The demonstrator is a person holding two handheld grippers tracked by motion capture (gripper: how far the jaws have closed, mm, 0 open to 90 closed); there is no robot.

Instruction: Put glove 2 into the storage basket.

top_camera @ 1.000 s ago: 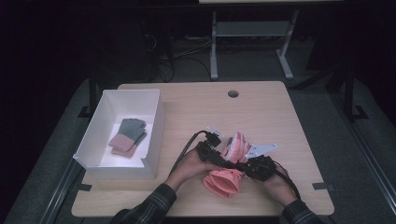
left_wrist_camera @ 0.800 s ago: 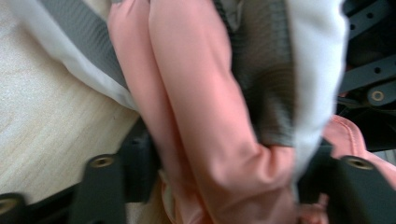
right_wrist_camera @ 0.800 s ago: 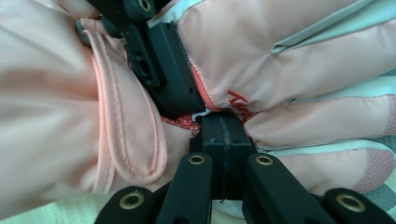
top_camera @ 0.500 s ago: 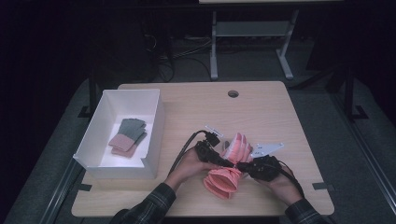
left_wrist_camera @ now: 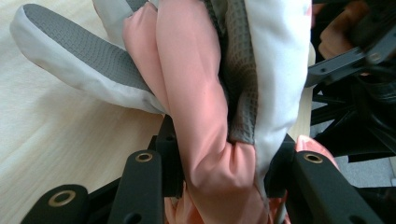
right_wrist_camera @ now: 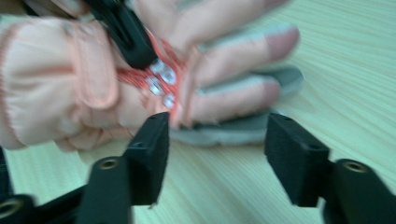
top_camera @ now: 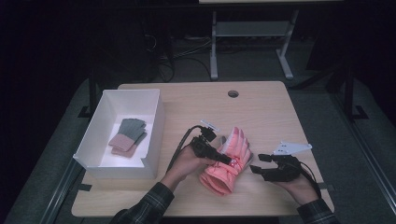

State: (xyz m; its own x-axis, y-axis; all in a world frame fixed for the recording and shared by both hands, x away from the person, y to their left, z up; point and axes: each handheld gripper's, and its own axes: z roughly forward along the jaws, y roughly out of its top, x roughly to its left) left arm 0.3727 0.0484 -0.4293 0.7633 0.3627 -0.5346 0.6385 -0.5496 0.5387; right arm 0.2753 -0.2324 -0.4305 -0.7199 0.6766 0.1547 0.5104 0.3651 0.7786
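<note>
The left gripper (top_camera: 223,157) pinches the pink glove (top_camera: 227,163) between its jaws, while the right gripper (top_camera: 258,169), its jaws just spread and empty, sits just beside the glove's right edge.

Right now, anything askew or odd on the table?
Nothing damaged or spilled. The pink gloves lie stacked, slightly fanned, on the table, pinched in the left gripper. The right gripper sits beside them, its jaws just opened and empty. Another glove pair lies flat in the white box.
</note>
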